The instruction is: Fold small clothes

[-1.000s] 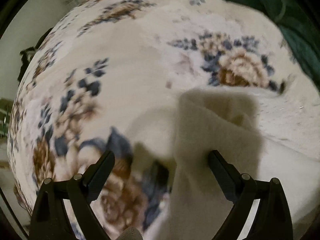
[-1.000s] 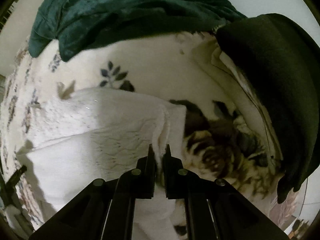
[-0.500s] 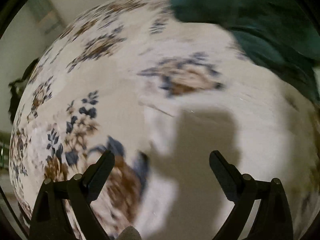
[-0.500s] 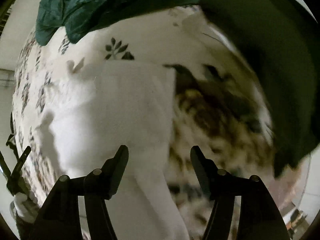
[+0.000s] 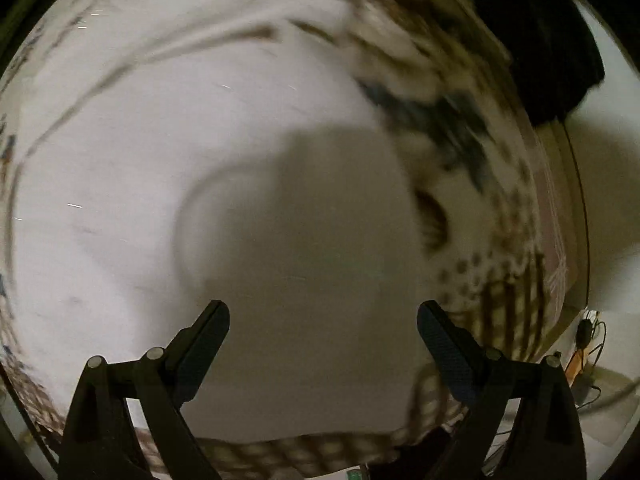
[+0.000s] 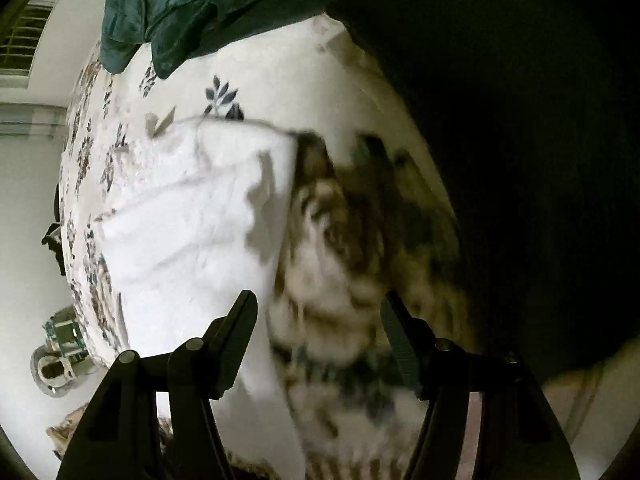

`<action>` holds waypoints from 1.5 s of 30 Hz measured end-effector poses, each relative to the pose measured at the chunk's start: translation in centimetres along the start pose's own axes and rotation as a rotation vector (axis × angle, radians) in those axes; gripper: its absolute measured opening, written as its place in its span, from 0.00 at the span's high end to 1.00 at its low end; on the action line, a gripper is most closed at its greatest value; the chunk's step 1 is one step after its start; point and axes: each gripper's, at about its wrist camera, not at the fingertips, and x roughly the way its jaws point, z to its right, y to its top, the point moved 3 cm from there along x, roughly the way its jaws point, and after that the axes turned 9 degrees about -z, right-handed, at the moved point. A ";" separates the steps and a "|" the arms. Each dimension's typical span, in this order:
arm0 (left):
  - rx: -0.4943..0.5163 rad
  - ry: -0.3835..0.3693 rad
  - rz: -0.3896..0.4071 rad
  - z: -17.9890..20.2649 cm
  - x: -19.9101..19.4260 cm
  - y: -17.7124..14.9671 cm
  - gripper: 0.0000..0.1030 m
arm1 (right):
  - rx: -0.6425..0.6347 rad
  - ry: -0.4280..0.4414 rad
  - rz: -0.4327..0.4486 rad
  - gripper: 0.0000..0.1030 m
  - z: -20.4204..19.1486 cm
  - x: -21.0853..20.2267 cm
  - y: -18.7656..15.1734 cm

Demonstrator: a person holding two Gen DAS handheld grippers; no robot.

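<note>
Left gripper (image 5: 323,320) spread wide, nothing held, the white garment (image 5: 168,184) blurred beneath. Right gripper (image 6: 318,312) wide too, garment at ten o'clock on the floral bedspread (image 6: 280,76); green cloth (image 6: 208,4) at twelve.

The white garment (image 6: 192,232) lies flat on the flowered bedspread (image 6: 280,80), low enough to pass over. Beyond the garment a heaped green blanket (image 6: 208,4) blocks the far side – to the garment's right a dark bulky cloth (image 6: 520,160) walls off that edge. Between garment and dark cloth, bare bedspread gives room.
</note>
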 end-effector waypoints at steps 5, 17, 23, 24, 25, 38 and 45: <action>0.010 0.080 -0.011 2.7 3.2 0.9 0.19 | 0.018 0.087 -0.005 0.36 -0.2 4.1 6.5; -0.124 0.011 0.140 -2.1 -1.2 0.2 0.93 | 0.037 0.215 0.005 0.91 -2.1 5.7 10.0; -0.249 -0.107 0.218 -7.2 -7.1 -2.9 0.93 | -0.057 0.149 0.062 0.92 -7.8 0.8 8.8; -0.282 -0.128 0.233 -8.2 -8.0 -3.6 0.93 | -0.068 0.134 0.068 0.92 -9.2 0.3 8.4; -0.306 -0.143 0.243 -9.6 -8.7 -4.1 0.93 | -0.087 0.113 0.073 0.92 -10.7 -0.3 8.2; -0.665 -0.304 0.272 -29.8 -8.7 -11.7 0.98 | -0.323 -0.170 0.054 0.93 -39.6 5.7 7.1; -0.767 -0.389 0.248 -36.5 -5.1 -14.3 0.98 | -0.415 -0.369 -0.004 0.93 -51.7 17.4 7.4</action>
